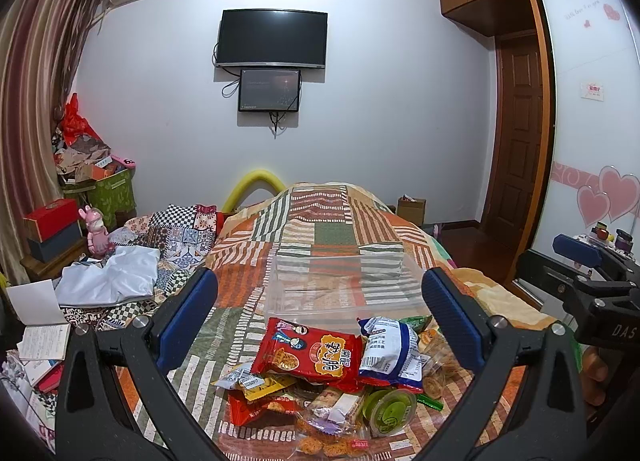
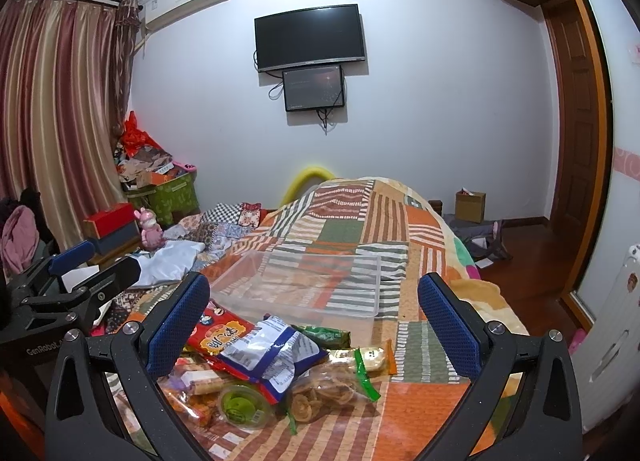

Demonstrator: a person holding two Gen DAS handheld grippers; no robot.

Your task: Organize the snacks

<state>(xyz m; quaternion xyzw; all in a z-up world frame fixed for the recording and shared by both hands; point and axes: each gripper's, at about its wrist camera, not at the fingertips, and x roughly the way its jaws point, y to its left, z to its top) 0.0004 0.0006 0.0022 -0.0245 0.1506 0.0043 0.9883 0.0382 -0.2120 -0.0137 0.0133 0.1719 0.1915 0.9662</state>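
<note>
Left tool (image 1: pixel 320 301): jaws wide apart, nothing between them, hovering over the near side of the pile.
Red packet (image 1: pixel 310 355): top of the pile, lying flat, just before the bin; likely the easiest first pick, taken by a free edge.
Blue-white packet (image 1: pixel 390 353): leans on the red packet's right side, overlapping it; lifting red first may drag it.
Green cup (image 1: pixel 391 411): near edge of the pile, lid up; rigid, so it wants a grip across the rim.
Clear bin (image 2: pixel 376 285): empty, on the bed (image 2: pixel 420 405) right behind the snacks; the likely destination.
Right tool (image 2: pixel 316 319): spread fully, holding nothing, aimed at the pile's right side.
Bagged crisps (image 2: pixel 324 391): loose clear bag, fragile; judged best pinched at the seal.
</note>
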